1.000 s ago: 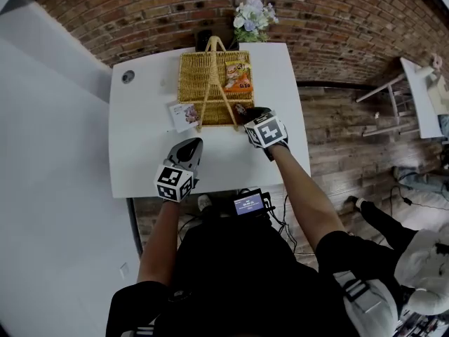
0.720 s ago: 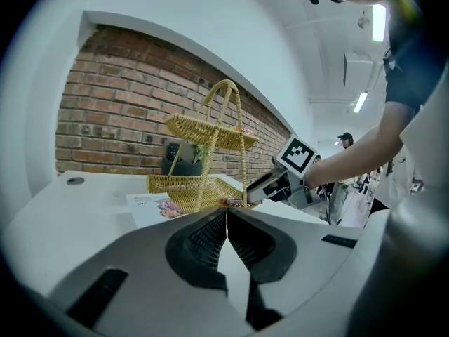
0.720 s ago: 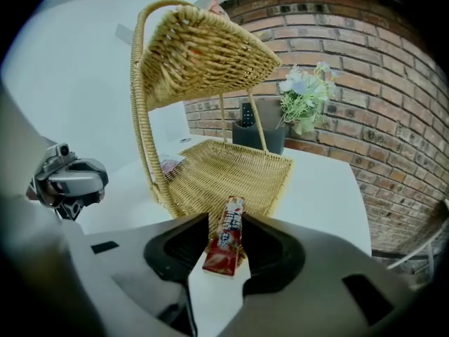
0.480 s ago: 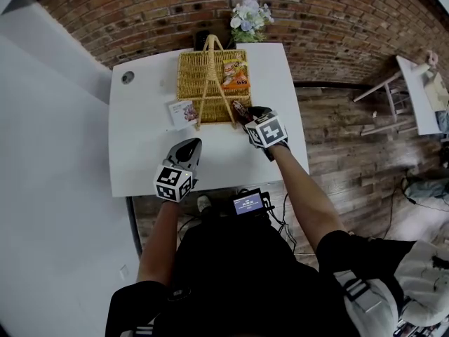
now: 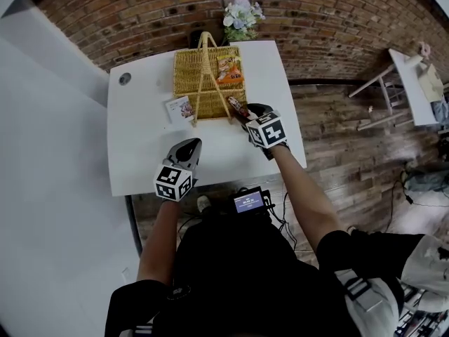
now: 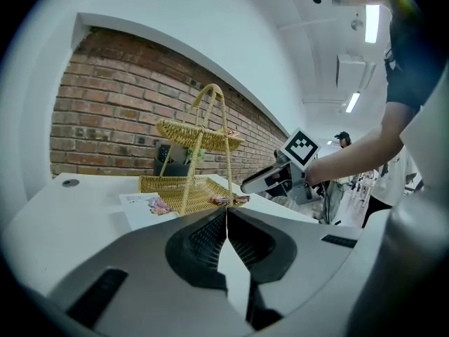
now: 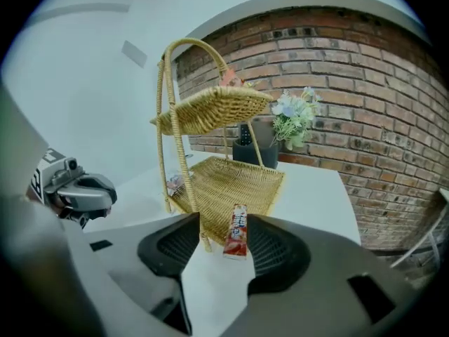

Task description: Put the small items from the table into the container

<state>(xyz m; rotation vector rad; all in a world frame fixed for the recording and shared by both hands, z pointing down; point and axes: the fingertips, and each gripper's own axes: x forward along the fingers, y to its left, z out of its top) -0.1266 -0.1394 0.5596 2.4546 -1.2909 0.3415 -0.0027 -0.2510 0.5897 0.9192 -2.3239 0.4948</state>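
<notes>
Release was the step, we judged: the right tool (image 7: pixel 223 225), its jaws spreading around the slim red sweet packet (image 7: pixel 238 232) mid-frame at the front rim of the two-tier wicker basket (image 7: pixel 235 181), should back straight off without dragging it onto the white desk (image 5: pixel 140 153). Only the left tool (image 6: pixel 226 213) view showed that tool's jaws pressed together, empty.

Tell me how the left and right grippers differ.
The left gripper is shut and empty; the right gripper has jaws opening with a red snack stick between them. The left gripper sits back from the wicker basket; the right gripper is at its corner. Both carry marker cubes.
</notes>
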